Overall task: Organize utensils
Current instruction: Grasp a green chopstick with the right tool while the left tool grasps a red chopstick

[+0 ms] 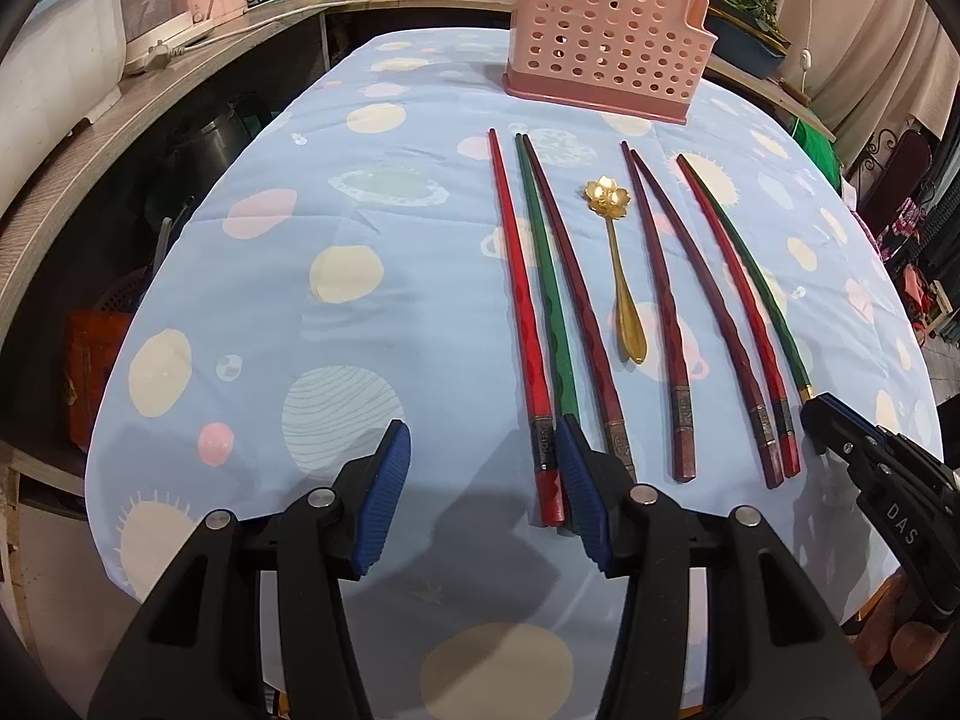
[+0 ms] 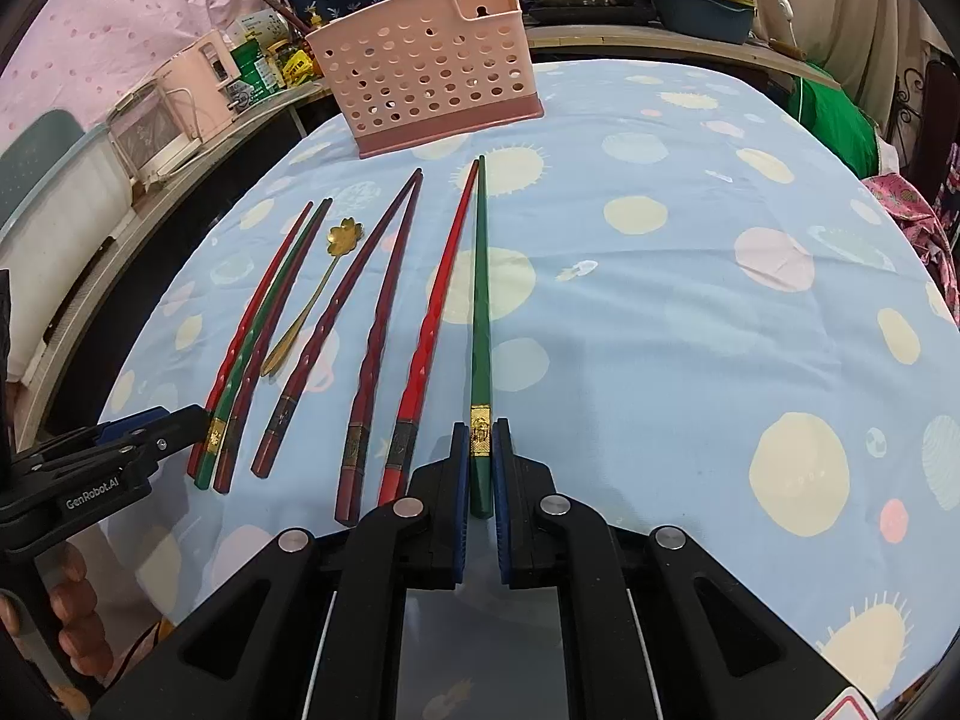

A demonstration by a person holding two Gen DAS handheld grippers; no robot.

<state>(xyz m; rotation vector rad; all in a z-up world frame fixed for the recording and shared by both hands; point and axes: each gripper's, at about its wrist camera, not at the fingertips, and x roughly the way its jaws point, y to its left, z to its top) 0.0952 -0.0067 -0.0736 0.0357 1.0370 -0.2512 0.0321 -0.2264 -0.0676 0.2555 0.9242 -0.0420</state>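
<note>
Right gripper [image 2: 479,450] clamped green chopstick [image 2: 480,324] near butt for lifting to pink holder [image 2: 429,69]; left gripper [image 1: 486,480] hung open, empty.

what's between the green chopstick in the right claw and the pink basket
Nothing visible. The right claw is shut on the green chopstick, and only bare cloth lies between its tip and the basket.
</note>
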